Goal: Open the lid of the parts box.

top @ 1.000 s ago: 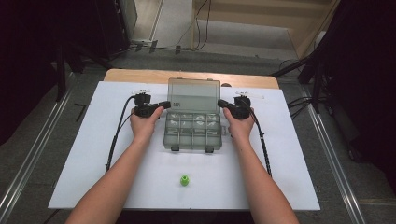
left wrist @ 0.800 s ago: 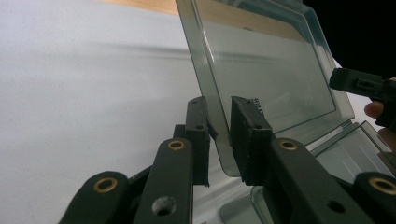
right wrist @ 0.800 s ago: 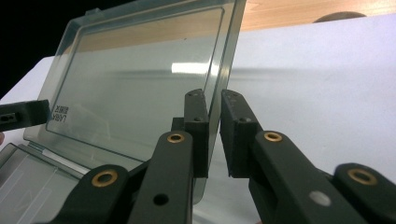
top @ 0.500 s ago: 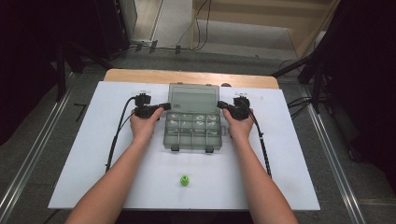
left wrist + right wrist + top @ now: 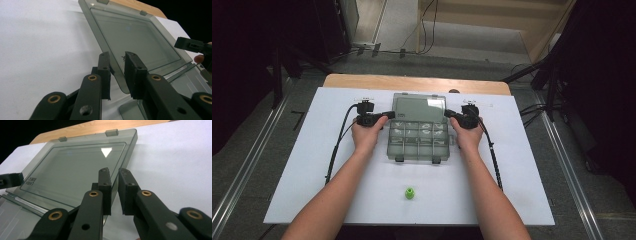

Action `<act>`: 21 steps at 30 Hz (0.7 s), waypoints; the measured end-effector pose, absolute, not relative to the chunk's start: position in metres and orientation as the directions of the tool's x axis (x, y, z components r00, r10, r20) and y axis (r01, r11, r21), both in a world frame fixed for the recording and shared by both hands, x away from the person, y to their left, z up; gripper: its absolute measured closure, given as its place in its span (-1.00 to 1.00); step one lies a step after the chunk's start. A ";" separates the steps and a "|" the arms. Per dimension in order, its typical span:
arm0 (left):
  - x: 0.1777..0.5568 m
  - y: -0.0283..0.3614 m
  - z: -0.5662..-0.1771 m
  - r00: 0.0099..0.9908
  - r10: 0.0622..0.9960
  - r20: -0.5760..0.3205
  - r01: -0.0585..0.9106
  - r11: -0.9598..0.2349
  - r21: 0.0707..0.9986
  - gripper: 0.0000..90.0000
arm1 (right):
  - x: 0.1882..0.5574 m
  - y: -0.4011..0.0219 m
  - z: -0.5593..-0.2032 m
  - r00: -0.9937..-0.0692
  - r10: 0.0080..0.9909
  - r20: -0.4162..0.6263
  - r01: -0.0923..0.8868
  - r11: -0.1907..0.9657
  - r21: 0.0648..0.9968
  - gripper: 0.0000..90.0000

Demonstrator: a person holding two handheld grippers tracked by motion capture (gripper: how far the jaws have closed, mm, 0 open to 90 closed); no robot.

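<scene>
While the smoky organizer box [image 5: 418, 140] sits mid-board toward the far edge, we pinch its open lid [image 5: 419, 107]: left gripper [image 5: 117, 62] on one side edge, right gripper [image 5: 114, 178] on the other, jaws nearly closed. The lid's corner print is unreadable.

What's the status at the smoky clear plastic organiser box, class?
Left gripper and right gripper each pinch a side edge of the smoky clear plastic lid, swung back open. Small green plastic cap lies apart, nearer the person. Nothing blocking.
</scene>
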State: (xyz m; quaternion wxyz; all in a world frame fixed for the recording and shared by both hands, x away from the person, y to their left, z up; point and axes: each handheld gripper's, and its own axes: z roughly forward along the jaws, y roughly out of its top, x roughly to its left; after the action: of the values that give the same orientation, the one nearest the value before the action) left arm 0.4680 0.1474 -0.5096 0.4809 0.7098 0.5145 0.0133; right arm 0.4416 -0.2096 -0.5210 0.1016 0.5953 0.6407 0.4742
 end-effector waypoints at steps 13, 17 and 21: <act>0.463 0.144 -0.506 0.485 0.768 -0.418 0.682 -0.033 0.731 0.29 | 0.440 -0.205 -0.521 -0.250 0.880 0.403 0.662 -0.148 0.734 0.45; 0.459 0.146 -0.504 0.492 0.773 -0.400 0.659 -0.031 0.752 0.07 | 0.436 -0.204 -0.518 -0.267 0.874 0.405 0.648 -0.148 0.747 0.17; 0.449 0.148 -0.498 0.530 0.770 -0.355 0.608 -0.053 0.792 -0.24 | 0.427 -0.207 -0.515 -0.294 0.874 0.387 0.604 -0.144 0.784 -0.12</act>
State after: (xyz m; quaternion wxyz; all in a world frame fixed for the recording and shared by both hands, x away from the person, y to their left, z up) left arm 0.4495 0.1480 -0.4984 0.4952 0.7210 0.4778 0.0818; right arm 0.4273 -0.2074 -0.5152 0.1379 0.5777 0.6396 0.4880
